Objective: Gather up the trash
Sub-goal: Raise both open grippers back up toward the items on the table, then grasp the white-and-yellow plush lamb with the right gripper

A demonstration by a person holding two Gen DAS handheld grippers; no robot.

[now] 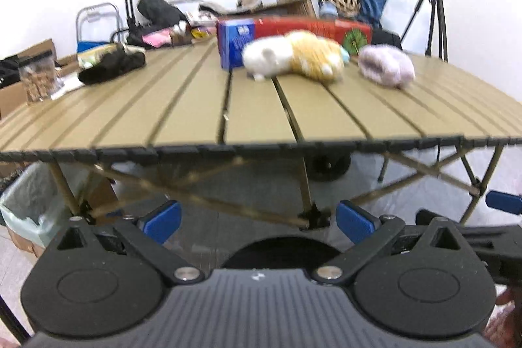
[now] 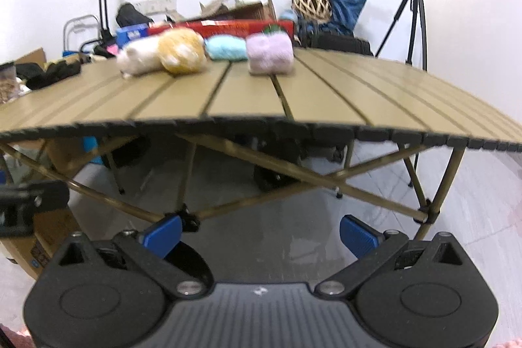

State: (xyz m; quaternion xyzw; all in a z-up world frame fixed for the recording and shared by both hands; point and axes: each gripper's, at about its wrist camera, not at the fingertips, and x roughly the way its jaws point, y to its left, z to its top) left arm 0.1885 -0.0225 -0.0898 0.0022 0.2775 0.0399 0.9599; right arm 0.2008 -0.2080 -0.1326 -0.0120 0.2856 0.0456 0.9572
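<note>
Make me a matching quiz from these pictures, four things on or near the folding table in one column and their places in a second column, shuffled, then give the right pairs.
Things:
1. lilac fluffy bundle
2. black cloth
3. tripod
4. lined bin

Places:
A. on the floor under the table's left end
B. standing on the floor beyond the table's right side
C. on the table, right of the yellow and white bundle
D. on the table, near its left end

Pairs: 1-C, 2-D, 3-B, 4-A

Lined trash bin [image 1: 31, 204] (floor, under table)
</note>
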